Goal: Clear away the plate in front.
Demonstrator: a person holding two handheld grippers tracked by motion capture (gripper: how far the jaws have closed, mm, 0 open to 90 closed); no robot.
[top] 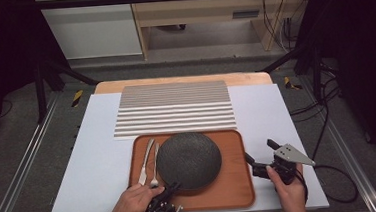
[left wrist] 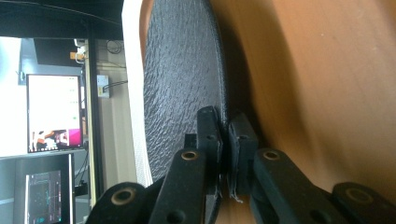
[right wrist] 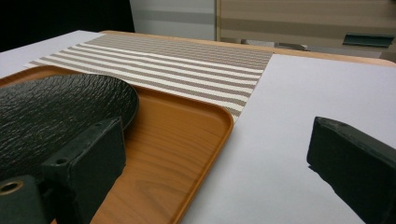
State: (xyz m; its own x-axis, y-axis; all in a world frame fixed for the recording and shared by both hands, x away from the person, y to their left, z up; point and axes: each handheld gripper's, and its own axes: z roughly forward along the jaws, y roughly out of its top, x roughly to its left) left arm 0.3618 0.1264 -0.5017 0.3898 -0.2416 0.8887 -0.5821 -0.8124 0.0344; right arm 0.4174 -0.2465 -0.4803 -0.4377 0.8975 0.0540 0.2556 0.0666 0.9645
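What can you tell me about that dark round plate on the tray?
The plate is round, near-black, with a rough, pebbled surface like stoneware or textured plastic. It sits on the wooden tray, right of a knife and fork. The left gripper pinches its near rim, one jaw above, one below. Whether that edge is lifted cannot be told.

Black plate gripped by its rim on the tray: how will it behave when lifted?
The black plate looks stiff. The left gripper pinches only its near rim, so it may droop or pivot. Its pebbled surface probably helps against slipping. Wide and shallow, it should not roll, but could scrape the tray.
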